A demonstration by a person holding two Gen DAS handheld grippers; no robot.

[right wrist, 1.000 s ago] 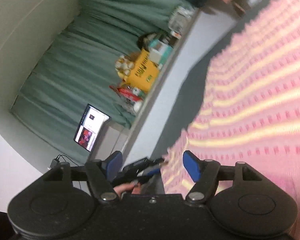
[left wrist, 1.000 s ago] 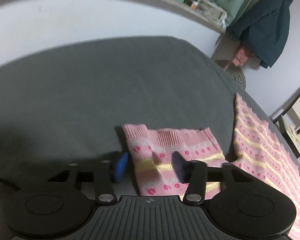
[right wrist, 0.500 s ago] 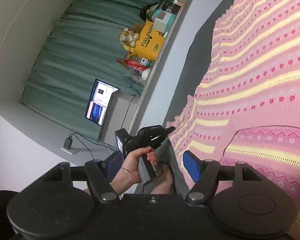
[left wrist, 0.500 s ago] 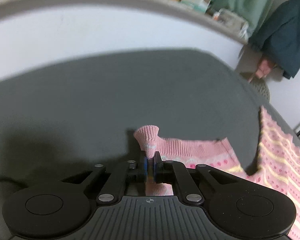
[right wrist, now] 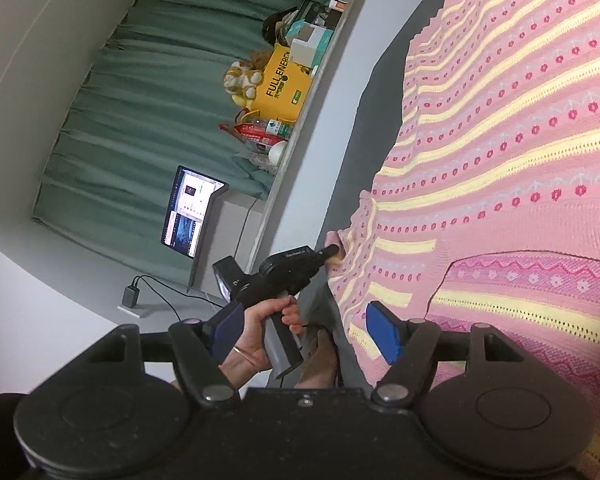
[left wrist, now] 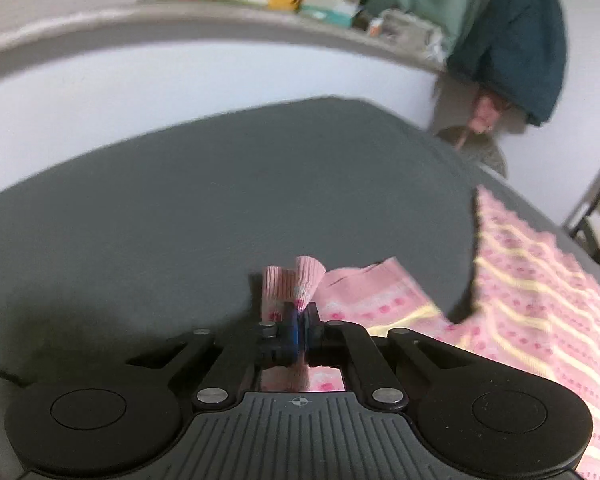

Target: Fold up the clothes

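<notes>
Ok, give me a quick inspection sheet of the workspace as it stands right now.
Surface: dark grey table, mostly bare on the left wrist view.
Job's things: pink knit sweater spread flat; its sleeve cuff bunched and raised.
Clutter: nothing seen on the table.
Grippers: left gripper shut on the cuff; right gripper open, above the sweater, holding nothing.
Cables: black cable from a charger on the floor by the laptop.
Surroundings: shelf with a yellow bag and boxes, green curtain, dark jacket hanging.
</notes>
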